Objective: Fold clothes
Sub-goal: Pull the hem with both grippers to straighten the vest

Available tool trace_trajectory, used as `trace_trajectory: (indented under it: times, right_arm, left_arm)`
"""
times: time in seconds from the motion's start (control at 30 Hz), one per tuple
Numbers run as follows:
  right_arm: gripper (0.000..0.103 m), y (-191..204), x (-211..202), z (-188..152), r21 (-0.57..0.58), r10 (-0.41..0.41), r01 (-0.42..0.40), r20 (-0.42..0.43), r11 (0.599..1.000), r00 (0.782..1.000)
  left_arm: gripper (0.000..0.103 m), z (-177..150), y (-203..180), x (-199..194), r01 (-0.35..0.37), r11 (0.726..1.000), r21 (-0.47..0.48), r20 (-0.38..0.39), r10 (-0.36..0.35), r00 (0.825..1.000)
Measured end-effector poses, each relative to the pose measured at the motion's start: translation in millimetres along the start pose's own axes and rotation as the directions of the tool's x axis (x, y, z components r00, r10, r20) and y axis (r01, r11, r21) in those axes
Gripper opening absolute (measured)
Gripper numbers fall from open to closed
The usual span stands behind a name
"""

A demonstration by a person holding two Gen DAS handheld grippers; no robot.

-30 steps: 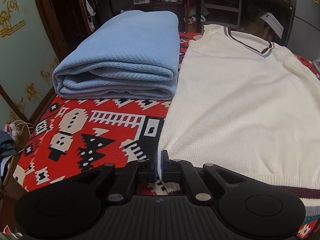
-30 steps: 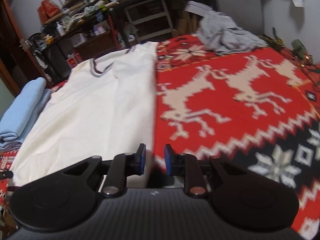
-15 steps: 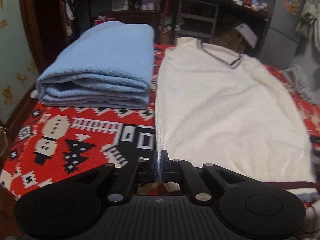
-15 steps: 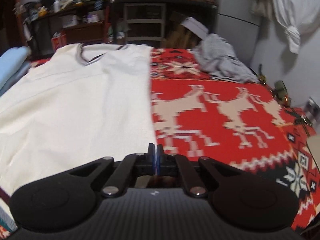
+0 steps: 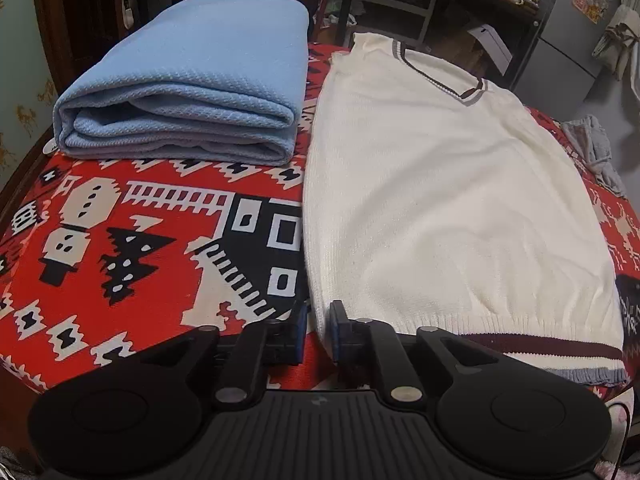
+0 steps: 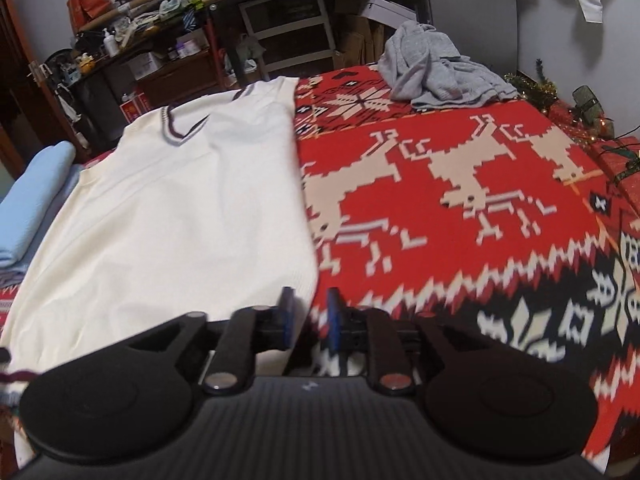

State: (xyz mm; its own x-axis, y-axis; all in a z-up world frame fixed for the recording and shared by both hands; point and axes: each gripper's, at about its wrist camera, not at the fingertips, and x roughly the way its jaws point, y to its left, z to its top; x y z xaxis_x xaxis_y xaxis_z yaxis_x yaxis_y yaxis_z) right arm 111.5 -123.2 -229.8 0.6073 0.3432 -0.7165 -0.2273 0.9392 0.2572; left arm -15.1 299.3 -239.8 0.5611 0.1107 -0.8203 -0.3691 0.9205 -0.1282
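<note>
On a red patterned blanket [image 5: 120, 280], left to right:

Left gripper [image 5: 318, 332]: one. Fingers [image 5: 299, 330] parted by a narrow gap, just opened. Nearest left corner of the cream vest [image 5: 440, 200] lying in that gap; pads not pressing on it, nothing held.

Folded light-blue cloth [image 5: 192, 80]: one, thick stack, far left, flat on the blanket, its right edge just beside the vest's left edge. Seen again at the left margin of the right wrist view [image 6: 32, 200].

Cream vest [image 6: 180, 208]: one, knitted, spread flat with V-neck away from the grippers, dark and grey stripes at collar and hem. Hem nearest the grippers. Between the blue cloth and the bare reindeer-patterned part of the blanket [image 6: 460, 184].

Right gripper [image 6: 310, 314]: one. Fingers [image 6: 286, 312] parted by a small gap, just opened. Vest's right edge near the hem at or just before the left finger; whether cloth lies between the pads, cannot tell, picture blurred there. Nothing visibly held.

Crumpled grey garment [image 6: 436, 68]: one, far right corner of the blanket, well apart from the vest.

Behind the bed: cluttered dark shelving [image 6: 168, 32], grey cabinet with stickers [image 5: 576, 20]. Nothing standing between grippers and vest.
</note>
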Motion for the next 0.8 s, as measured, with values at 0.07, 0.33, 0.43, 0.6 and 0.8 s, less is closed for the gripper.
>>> trace_trajectory:
  times: [0.07,0.33,0.43,0.6,0.8]
  right_arm:
    - [0.022,2.4,-10.9,-10.0,-0.005,0.024,-0.024,-0.015,1.0,1.0]
    - [0.031,31.0,-36.4,-43.3,-0.068,0.046,-0.051,-0.067,0.996,0.997]
    - [0.033,42.9,-40.5,-49.6,-0.093,0.06,-0.067,-0.08,0.993,0.995]
    - [0.027,61.1,-40.0,-57.1,-0.122,0.031,-0.036,-0.044,0.992,0.999]
    - [0.007,55.3,-43.3,-49.1,-0.114,-0.041,0.041,0.006,0.993,0.999]
  left_arm:
    - [0.017,0.9,0.5,0.9,0.011,1.0,0.0,0.0,-0.011,1.0]
    - [0.029,-0.2,-5.6,5.0,0.009,0.999,0.034,0.021,-0.01,1.0]
    - [0.029,-2.1,-5.9,5.0,0.007,0.999,0.049,0.035,-0.008,0.999]
    - [0.026,-3.9,-4.4,6.2,0.006,0.999,0.043,0.055,-0.008,0.998]
    - [0.004,-3.9,-6.6,-2.7,0.014,1.0,-0.008,0.068,-0.014,0.998]
